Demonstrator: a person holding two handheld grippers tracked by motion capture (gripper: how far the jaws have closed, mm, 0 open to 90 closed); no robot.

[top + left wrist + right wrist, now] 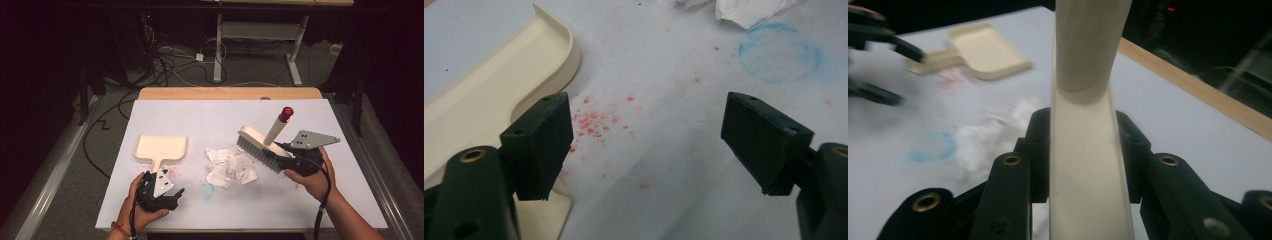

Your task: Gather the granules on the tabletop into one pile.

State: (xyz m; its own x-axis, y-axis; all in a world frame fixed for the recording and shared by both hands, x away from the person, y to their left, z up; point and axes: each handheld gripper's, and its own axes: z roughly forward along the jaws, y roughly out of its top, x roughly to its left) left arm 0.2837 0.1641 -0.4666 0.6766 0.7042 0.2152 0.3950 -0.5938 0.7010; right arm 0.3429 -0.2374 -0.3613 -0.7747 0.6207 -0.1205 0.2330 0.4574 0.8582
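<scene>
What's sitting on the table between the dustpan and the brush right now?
In the high view, a heap of crumpled white paper scraps lies between the dustpan and the brush, close against the bristles. Bare table separates the scraps from the dustpan.

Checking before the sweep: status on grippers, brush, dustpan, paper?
Right gripper shut on brush, lifted. Left gripper open beside dustpan handle, not gripping. Crumpled paper between brush and dustpan; nothing blocking.

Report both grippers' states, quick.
Left gripper: open, empty, beside the cream plastic dustpan.
Right gripper: shut on the cream hand brush with red-capped handle.
</scene>
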